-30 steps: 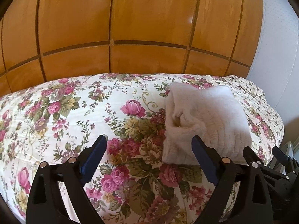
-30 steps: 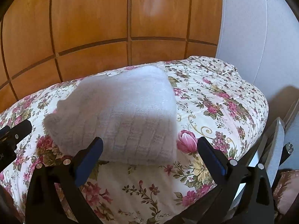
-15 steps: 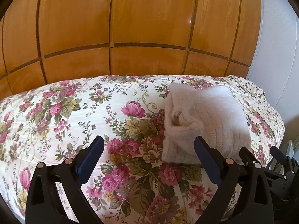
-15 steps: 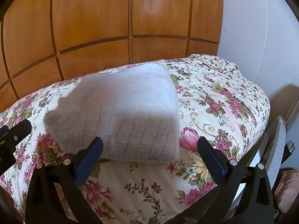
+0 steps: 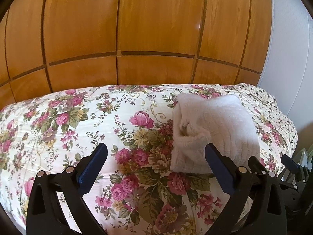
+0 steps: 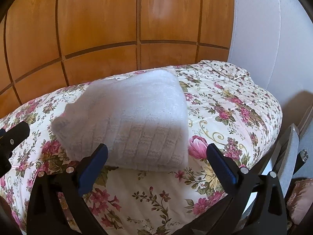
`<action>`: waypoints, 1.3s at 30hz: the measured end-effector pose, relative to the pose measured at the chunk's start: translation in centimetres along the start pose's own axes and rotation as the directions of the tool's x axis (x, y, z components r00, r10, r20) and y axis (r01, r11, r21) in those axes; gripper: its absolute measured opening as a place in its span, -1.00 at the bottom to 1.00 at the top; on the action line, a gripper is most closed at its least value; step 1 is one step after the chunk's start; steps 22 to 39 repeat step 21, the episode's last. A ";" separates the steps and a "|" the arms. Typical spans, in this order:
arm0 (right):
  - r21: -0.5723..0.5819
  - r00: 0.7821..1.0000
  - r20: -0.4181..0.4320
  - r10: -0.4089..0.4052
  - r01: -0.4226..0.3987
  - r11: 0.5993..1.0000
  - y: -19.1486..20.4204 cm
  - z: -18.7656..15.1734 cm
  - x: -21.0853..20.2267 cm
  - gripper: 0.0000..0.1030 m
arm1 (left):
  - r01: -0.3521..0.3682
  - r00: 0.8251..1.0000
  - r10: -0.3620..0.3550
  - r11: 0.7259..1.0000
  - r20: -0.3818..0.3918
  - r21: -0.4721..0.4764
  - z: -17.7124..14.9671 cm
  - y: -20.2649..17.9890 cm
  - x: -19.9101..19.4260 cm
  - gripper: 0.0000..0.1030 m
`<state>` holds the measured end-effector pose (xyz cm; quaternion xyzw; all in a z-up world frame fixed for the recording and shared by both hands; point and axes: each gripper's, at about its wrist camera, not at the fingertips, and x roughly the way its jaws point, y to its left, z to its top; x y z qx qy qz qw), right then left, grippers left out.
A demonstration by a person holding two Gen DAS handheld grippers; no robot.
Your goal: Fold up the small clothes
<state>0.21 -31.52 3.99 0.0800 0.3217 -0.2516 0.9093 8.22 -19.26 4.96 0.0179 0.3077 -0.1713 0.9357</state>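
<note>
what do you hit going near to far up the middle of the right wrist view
right gripper with its jaws open → bare strip of floral bedspread → folded white knit garment lying on it → far edge of the bedspread → wooden panelled wall

Daylight is bright and warm, glaring softly on the glossy orange wooden wall panels [image 6: 162, 11] toward 12 o'clock. A shadow covers the near half of the folded white knitted garment [image 6: 137, 121]. Fisheye bending curves straight lines; corners are vignetted black. Focus is sharp.
</note>
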 end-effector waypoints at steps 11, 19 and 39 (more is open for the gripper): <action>0.001 1.000 -0.021 0.009 -0.009 1.000 0.1 -0.2 0.5 0.95 | 0.004 1.000 -0.004 1.000 0.002 0.026 -0.1 -0.1 0.2 0.91; 0.003 1.000 -0.014 0.015 -0.014 1.000 0.0 -0.1 0.5 0.95 | -0.007 0.999 0.005 1.000 -0.050 -0.025 -0.5 0.6 1.2 0.91; 0.000 1.000 -0.015 0.015 -0.015 1.000 0.0 -0.1 0.6 0.95 | -0.009 0.998 0.007 0.999 -0.056 -0.040 -0.5 0.9 1.4 0.91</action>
